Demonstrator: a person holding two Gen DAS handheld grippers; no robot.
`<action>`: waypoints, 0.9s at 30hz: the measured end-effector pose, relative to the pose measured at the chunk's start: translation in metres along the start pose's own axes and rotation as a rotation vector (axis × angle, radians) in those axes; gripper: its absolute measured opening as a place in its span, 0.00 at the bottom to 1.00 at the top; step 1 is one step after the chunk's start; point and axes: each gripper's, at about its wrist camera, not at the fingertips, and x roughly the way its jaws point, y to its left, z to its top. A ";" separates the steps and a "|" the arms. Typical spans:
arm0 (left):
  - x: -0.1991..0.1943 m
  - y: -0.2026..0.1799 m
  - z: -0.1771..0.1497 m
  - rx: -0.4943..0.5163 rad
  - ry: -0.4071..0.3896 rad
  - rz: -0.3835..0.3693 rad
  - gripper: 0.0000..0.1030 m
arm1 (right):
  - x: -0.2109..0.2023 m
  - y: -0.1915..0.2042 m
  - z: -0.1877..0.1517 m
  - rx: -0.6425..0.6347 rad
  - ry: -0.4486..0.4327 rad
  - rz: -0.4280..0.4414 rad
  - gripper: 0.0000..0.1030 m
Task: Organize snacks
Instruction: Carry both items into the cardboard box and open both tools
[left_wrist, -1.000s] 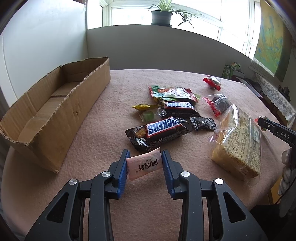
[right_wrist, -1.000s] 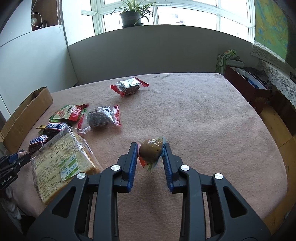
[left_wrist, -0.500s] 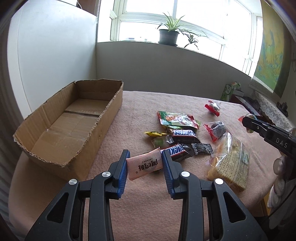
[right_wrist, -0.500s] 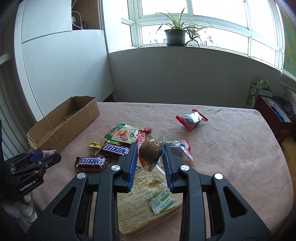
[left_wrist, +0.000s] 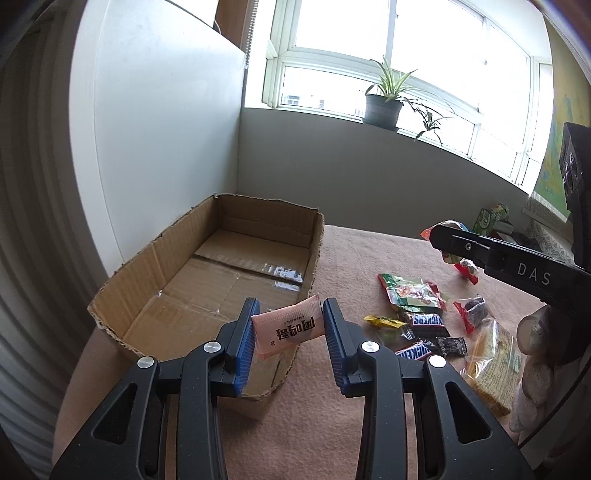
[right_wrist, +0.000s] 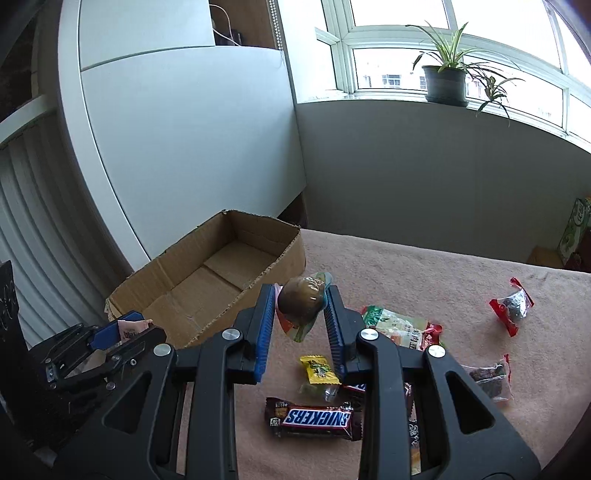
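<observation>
My left gripper is shut on a pink snack packet and holds it in the air over the near right corner of the open cardboard box. My right gripper is shut on a brown egg-shaped snack in a clear wrapper, raised above the table just right of the box. The left gripper with its pink packet also shows in the right wrist view. The box looks empty inside.
Loose snacks lie on the pink tablecloth: Snickers bars, a yellow candy, a green-red packet, red-wrapped dark snacks, a bread bag. A white cabinet stands behind the box. The right gripper's arm reaches across the right side.
Both grippers have risen and swung left toward the box, each still holding its snack. The left one now hangs over the box's near corner.
</observation>
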 end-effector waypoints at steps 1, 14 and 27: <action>0.002 0.005 0.002 -0.004 0.000 0.012 0.33 | 0.008 0.007 0.003 -0.003 0.007 0.015 0.27; 0.025 0.051 0.009 -0.064 0.037 0.084 0.33 | 0.086 0.066 0.011 -0.001 0.128 0.127 0.27; 0.022 0.064 0.004 -0.101 0.030 0.115 0.67 | 0.087 0.071 0.012 -0.008 0.089 0.078 0.78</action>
